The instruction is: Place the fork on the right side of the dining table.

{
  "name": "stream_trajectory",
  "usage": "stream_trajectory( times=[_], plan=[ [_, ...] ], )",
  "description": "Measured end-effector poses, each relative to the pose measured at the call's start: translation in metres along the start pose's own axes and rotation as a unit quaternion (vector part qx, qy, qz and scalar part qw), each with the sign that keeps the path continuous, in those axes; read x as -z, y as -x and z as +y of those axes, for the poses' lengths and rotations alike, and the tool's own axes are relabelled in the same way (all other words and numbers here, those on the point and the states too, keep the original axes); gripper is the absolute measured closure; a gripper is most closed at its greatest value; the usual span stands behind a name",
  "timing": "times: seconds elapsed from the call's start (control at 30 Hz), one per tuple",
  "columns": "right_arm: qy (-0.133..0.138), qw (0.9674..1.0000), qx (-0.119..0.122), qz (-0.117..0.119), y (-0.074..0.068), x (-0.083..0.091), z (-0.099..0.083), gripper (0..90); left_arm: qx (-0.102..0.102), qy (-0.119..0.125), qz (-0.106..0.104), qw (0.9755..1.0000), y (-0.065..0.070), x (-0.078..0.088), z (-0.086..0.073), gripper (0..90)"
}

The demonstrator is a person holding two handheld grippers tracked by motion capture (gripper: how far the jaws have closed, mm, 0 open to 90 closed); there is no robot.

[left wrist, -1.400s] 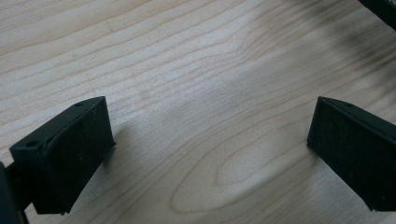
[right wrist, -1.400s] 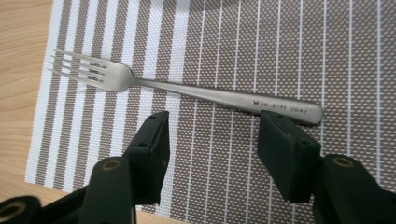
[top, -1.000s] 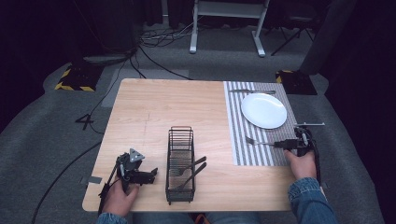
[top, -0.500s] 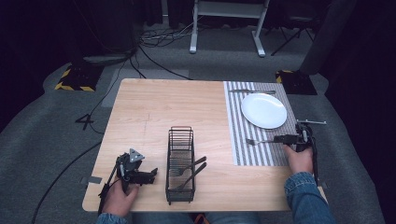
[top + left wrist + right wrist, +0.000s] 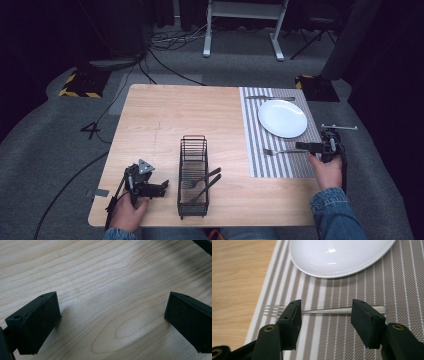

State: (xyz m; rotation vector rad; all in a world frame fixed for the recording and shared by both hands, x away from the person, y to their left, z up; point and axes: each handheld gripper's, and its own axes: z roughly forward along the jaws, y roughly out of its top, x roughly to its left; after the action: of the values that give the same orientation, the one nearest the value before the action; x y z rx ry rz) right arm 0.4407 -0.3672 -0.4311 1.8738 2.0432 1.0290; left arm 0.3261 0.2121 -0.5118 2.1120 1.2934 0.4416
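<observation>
Black pads of the right claw point(image 5: 324, 325) stand apart above the striped placemat point(image 5: 402, 302), clamped on nothing; the steel fork point(image 5: 337, 310) lies flat on the mat just beyond them, tines toward 9 o'clock, handle toward 3. At 12 o'clock from the fork sits the white plate point(image 5: 337, 255), close by but not touching it. In the high view the right claw point(image 5: 306, 147) hangs at the mat's 3 o'clock edge, with the fork point(image 5: 280, 151) at 6 o'clock of the plate point(image 5: 282, 118). The left claw point(image 5: 110, 322) is spread wide over bare wood of the desk point(image 5: 100, 270), holding nothing. It rests point(image 5: 162, 186) at 9 o'clock of the wire rack point(image 5: 193, 170), which carries 2 dark utensils point(image 5: 202, 185).
</observation>
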Motion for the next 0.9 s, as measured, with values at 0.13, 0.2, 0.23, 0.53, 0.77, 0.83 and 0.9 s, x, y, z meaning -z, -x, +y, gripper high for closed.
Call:
stream_trajectory(
  times=[0.13, 0.2, 0.23, 0.53, 0.77, 0.83, 0.9],
  plan=[
    [0.003, 0.9998, 0.016, 0.012, -0.013, 0.011, 0.001, 40.5, 0.000, 0.000, 0.000, 1.0000, 0.000, 0.000, 0.000, 0.3],
    [0.005, 0.9995, 0.027, 0.019, -0.019, 0.016, 0.002, 39.2, 0.000, 0.000, 0.000, 1.0000, 0.000, 0.000, 0.000, 0.3],
    [0.005, 0.9992, 0.031, 0.023, -0.022, 0.019, 0.002, 38.6, 0.000, 0.000, 0.000, 1.0000, 0.000, 0.000, 0.000, 0.3],
    [0.007, 0.9895, 0.110, 0.094, -0.064, 0.038, 0.004, 24.8, 0.002, 0.002, 0.001, 1.0000, 0.000, 0.000, 0.000, 0.3],
    [0.026, 0.9825, 0.150, 0.107, -0.089, 0.038, -0.003, 14.6, 0.003, 0.002, 0.001, 1.0000, 0.000, -0.001, 0.001, 0.3],
    [0.015, 0.9818, 0.149, 0.116, -0.094, 0.038, -0.005, 14.1, 0.003, 0.002, 0.001, 1.0000, 0.000, -0.001, 0.001, 0.3],
    [0.023, 0.9807, 0.155, 0.117, -0.100, 0.038, -0.007, 13.4, 0.003, 0.002, 0.001, 1.0000, 0.000, -0.001, 0.001, 0.3]
  ],
)
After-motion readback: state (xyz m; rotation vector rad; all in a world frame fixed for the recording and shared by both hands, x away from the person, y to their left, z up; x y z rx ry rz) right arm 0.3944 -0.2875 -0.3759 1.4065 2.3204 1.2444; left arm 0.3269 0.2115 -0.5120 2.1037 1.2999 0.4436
